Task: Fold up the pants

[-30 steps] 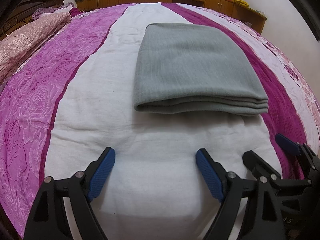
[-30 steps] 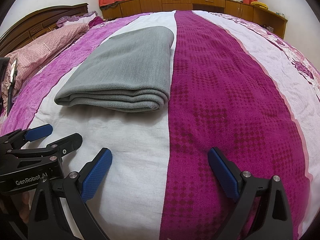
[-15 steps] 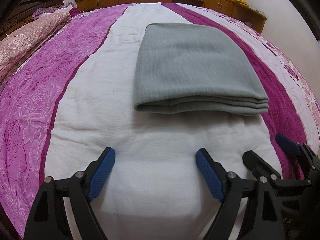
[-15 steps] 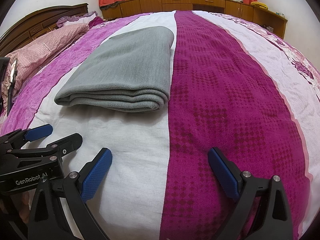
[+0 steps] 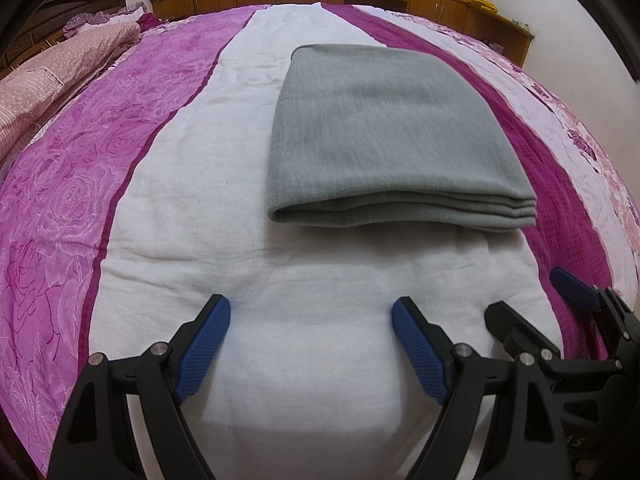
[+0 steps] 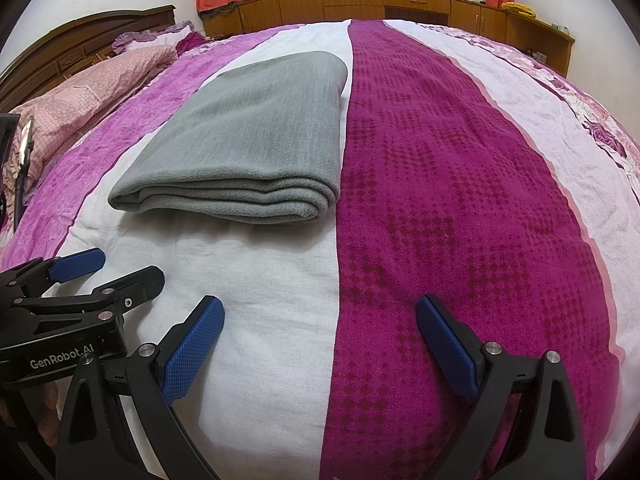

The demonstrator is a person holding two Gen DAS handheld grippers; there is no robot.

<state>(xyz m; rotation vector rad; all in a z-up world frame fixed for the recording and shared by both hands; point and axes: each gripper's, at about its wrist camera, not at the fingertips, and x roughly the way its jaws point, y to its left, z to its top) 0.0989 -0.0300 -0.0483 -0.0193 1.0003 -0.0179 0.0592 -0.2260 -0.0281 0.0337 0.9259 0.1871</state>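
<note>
pants: grey, folded into a flat stack of several layers on the bed's white stripe, at 12 o'clock from the left gripper and 11 o'clock from the right one.
feel: looks like soft, light, fleecy knit; likely limp, layers apt to slide apart if lifted by one corner.
hold: best taken at the near layered edge, a pinch at each corner, catching every layer.
progress: folding looks finished, or nearly so.
left gripper: jaws spread wide, nothing between them, clear of the pants.
right gripper: jaws also wide apart and empty, just right of the left one.
</note>
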